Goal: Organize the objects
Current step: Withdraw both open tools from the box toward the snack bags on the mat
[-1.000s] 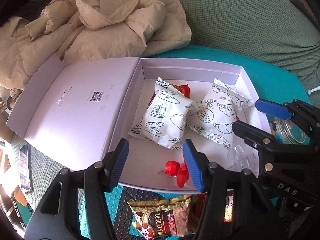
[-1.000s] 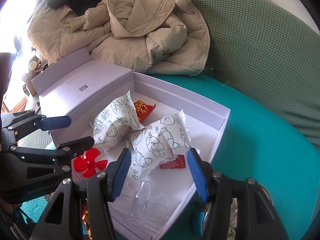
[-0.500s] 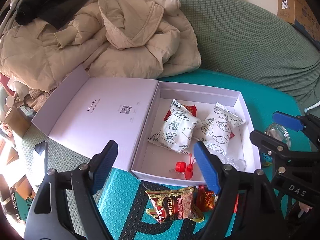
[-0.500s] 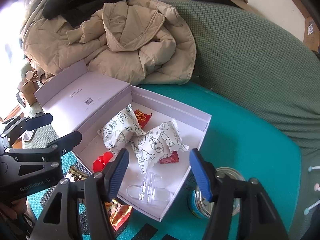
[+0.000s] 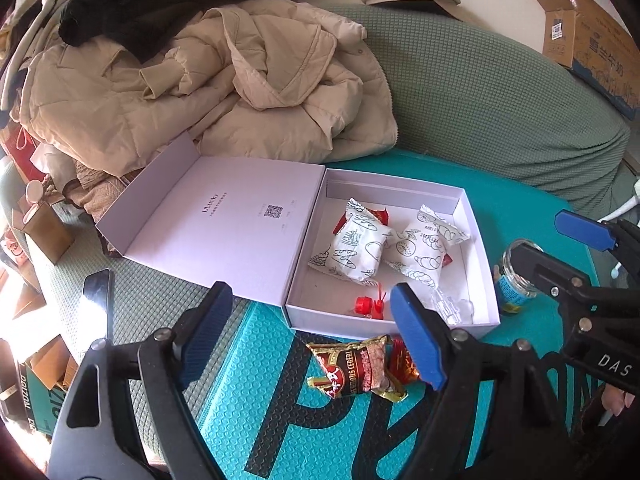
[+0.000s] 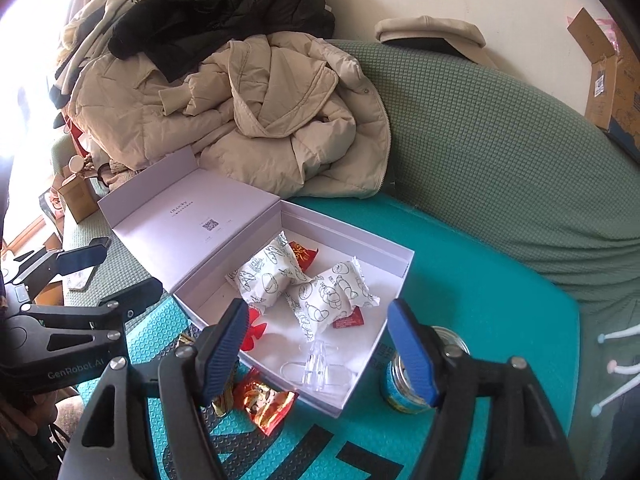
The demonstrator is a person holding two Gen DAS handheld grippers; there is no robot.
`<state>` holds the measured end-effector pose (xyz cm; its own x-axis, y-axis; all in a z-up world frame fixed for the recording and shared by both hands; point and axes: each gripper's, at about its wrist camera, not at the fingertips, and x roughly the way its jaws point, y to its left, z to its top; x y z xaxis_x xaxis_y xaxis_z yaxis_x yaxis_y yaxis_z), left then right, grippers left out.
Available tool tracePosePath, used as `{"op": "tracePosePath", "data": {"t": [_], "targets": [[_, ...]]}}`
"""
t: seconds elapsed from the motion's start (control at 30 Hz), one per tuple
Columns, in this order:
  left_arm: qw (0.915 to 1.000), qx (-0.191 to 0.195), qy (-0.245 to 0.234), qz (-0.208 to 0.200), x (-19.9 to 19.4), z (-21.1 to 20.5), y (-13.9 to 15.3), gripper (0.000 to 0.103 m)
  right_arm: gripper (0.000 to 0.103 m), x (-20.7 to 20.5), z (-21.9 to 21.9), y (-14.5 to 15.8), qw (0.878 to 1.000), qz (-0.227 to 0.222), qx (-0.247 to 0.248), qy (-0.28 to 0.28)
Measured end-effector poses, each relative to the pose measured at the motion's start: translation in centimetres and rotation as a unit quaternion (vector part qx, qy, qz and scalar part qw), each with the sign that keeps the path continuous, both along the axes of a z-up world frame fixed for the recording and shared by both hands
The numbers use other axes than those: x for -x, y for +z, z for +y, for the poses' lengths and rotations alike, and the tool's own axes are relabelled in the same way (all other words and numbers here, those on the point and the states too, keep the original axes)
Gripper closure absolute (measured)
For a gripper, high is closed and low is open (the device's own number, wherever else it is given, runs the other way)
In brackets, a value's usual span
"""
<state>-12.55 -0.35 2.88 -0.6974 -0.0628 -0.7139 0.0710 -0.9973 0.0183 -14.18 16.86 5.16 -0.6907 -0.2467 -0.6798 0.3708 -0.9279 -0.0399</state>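
Beige coat is lying heaped on the green sofa behind everything. Below it, the lilac box is sitting open on the teal mat, lid flat to its left, holding 2 white snack packs, a red part and clear plastic. The left gripper is hovering over the mat, jaws opening, nothing between them. A cereal packet is lying just beside the box's near wall. The right gripper is hanging over the box's near corner, jaws opening and empty, a small jar standing just beside the box on the right.
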Motion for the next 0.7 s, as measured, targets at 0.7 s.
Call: {"op": "tracePosePath", "data": {"t": [0.7], "targets": [[0.9984,-0.056,0.008,-0.008,-8.5,-2.7,-3.8,0.022,0.03,-7.7,-2.6,-2.1,1.0,0.004,-0.014,-0.006]]}}
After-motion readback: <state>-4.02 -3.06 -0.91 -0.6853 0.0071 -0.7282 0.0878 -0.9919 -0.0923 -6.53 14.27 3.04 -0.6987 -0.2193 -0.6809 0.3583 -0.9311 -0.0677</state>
